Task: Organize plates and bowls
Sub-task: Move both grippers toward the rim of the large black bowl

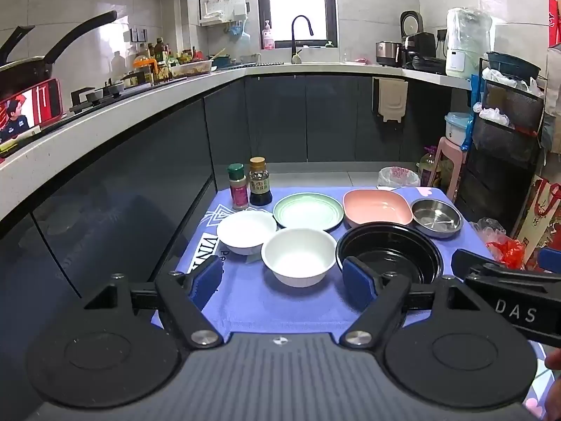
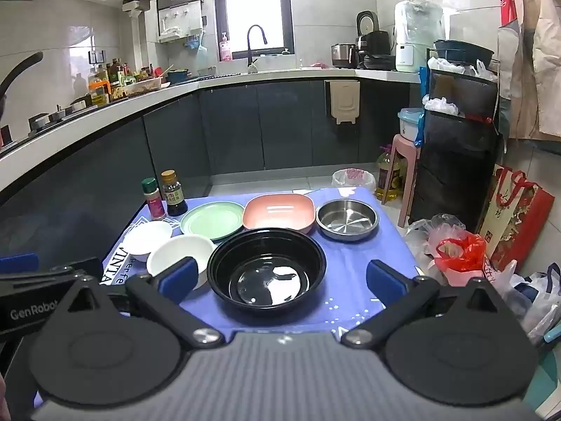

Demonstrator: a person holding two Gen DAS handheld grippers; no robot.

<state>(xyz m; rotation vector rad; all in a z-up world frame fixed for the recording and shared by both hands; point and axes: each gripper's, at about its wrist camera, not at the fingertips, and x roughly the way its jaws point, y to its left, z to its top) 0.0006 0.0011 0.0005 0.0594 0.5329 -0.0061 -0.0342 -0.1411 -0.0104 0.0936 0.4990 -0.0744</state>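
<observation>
A: Left gripper (image 1: 284, 282) first. I read its blue-padded fingers (image 1: 205, 279) as spread wide with nothing between them. It hangs level above the near edge of the table (image 1: 308, 310), looking along the cloth, with the near white bowl (image 1: 298, 261) framed in the gap.

B: And the right one?

A: Right gripper (image 2: 285, 277) is just as wide apart and empty, held level at the same near edge. The black bowl (image 2: 266, 275) sits in its gap, not touched by either pad. I see each gripper's body at the edge of the other's view, so they are side by side.

B: What can't you make out?

A: In the left view the right finger pad covers part of the black bowl's near rim. In the right view the left finger pad hides part of the near white bowl. The far white bowl (image 1: 246, 231) is overlapped by the near one, and I can't tell if they touch.

B: Layout and orientation?

A: All dishes sit upright, mouths up. Back row, left to right: green plate (image 1: 308, 210), pink dish (image 1: 377, 207), steel pan (image 1: 436, 218). The pink dish is rounded-rectangular, long axis running left-right across the table. Two seasoning bottles (image 1: 249, 186) stand at the far left corner.
</observation>
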